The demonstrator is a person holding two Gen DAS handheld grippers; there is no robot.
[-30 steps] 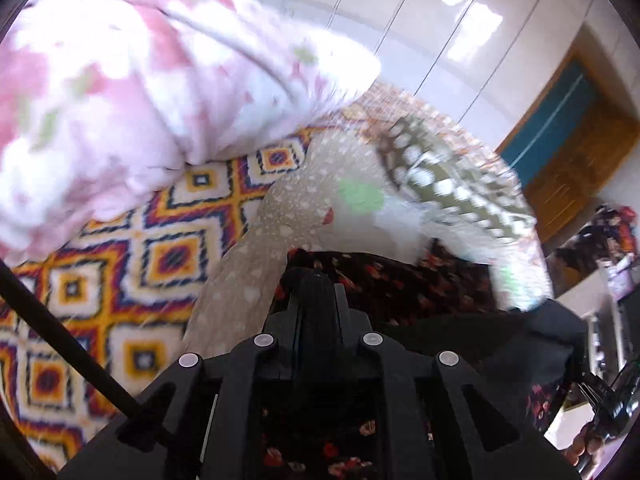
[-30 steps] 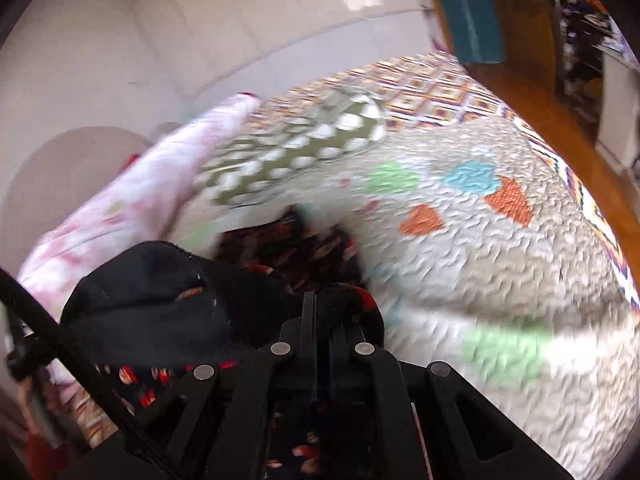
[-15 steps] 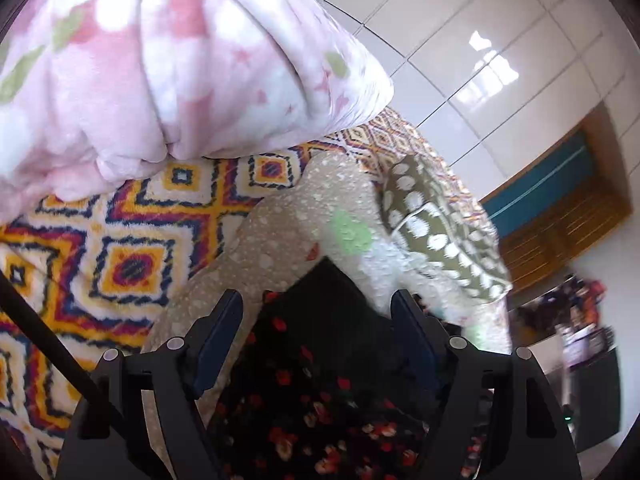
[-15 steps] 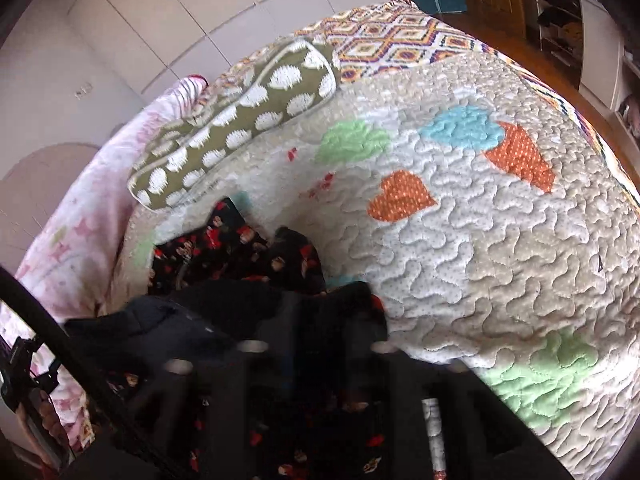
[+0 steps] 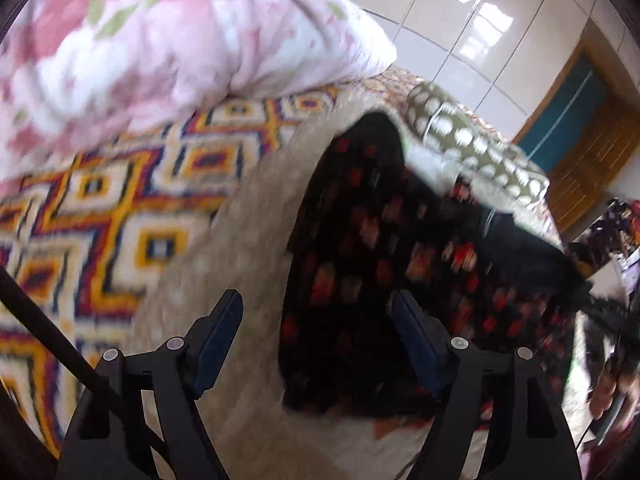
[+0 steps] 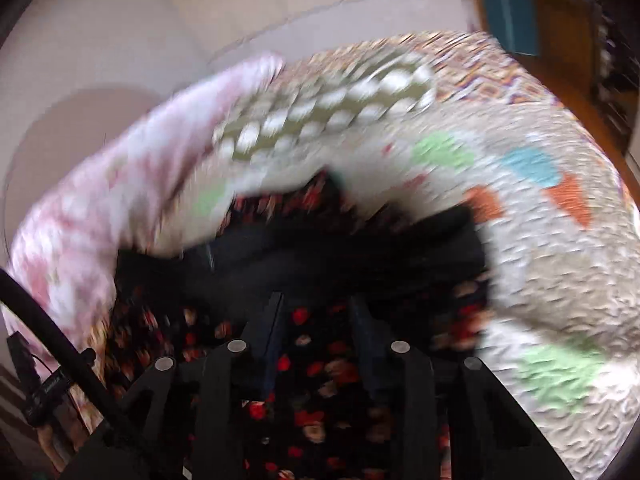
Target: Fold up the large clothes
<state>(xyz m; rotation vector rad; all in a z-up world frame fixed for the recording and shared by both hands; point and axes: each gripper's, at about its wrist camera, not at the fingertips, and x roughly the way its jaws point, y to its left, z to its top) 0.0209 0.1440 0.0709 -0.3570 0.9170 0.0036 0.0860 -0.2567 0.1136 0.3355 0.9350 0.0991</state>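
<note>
A black garment with red flowers (image 5: 360, 248) lies spread on the beige quilt (image 5: 240, 240) of a bed. My left gripper (image 5: 316, 316) is open and empty, hovering over the garment's left edge. In the right wrist view the same garment (image 6: 312, 368) lies under my right gripper (image 6: 316, 316), whose jaws stand apart with nothing between them. A plain black fold of the garment (image 6: 360, 256) lies just beyond the fingers. Both views are blurred by motion.
A pink floral duvet (image 5: 160, 48) is heaped at the far left. An olive pillow with white dots (image 5: 472, 148) lies behind the garment. A patterned orange and blue bedspread (image 5: 100, 216) lies under the quilt. Tiled wall and a wooden door stand beyond.
Both grippers were shut on the garment a second ago. They have opened and let it go, and the garment now lies flat on the quilt. Both cameras are moving.
</note>
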